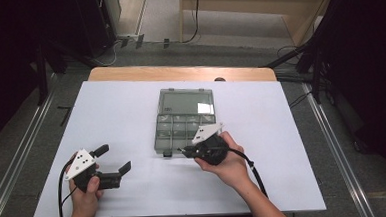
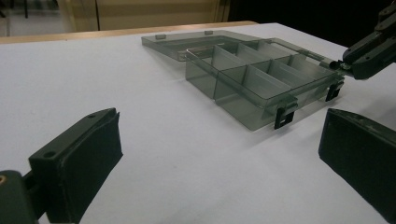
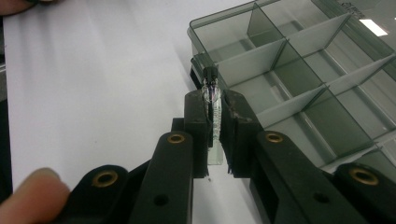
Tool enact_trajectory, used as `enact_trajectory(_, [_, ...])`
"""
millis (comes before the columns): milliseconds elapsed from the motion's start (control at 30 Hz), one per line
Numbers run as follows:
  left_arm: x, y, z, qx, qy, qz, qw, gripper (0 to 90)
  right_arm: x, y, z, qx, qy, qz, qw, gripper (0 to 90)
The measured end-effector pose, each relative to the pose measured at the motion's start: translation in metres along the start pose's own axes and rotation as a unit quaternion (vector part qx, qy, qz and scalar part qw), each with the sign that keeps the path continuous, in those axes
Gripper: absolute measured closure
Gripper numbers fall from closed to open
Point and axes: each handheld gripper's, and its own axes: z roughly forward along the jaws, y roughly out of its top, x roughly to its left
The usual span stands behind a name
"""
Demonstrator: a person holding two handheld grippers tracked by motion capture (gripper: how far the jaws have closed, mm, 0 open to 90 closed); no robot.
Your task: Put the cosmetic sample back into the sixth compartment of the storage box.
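I find the right gripper (image 1: 187, 150) closed on a small clear plastic piece with a dark tip (image 3: 211, 100), held upright between its jaws just at the near left corner of the smoky transparent plastic compartment box (image 1: 182, 129), which sits open at the middle of the white table sheet (image 1: 121, 112) with its lid (image 1: 186, 102) laid flat on the far side. I hold the left gripper (image 1: 114, 159) at the near left of the sheet, well apart from the box, its jaws spread wide and empty.

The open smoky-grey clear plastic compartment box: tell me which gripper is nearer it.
Right. The right gripper sits at the compartment box's near edge, shut on a small clear piece. The left gripper hangs open, apart to its left.
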Motion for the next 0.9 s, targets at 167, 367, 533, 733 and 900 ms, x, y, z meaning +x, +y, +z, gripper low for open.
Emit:
enact_trajectory(167, [0.000, 0.000, 0.000, 0.000, 0.000, 0.000, 1.0000, 0.0, -0.002, 0.004, 0.002, -0.001, -0.002, 0.002, 1.0000, 82.8])
enact_trajectory(367, [0.000, 0.000, 0.000, 0.000, 0.000, 0.001, 1.0000, 0.0, -0.005, 0.009, 0.004, -0.002, -0.005, 0.003, 1.0000, 82.8])
enact_trajectory(533, [0.000, 0.000, 0.000, 0.001, -0.001, 0.002, 1.0000, 0.0, -0.006, 0.013, 0.005, -0.002, -0.008, 0.004, 1.0000, 82.8])
enact_trajectory(733, [0.000, 0.000, 0.000, 0.001, -0.001, 0.002, 1.0000, 0.0, -0.010, 0.016, 0.008, -0.001, -0.012, 0.008, 0.9999, 82.8])
enact_trajectory(900, [0.000, 0.000, 0.000, 0.001, -0.001, 0.002, 1.0000, 0.0, -0.013, 0.016, 0.010, 0.000, -0.015, 0.014, 0.9998, 82.8])
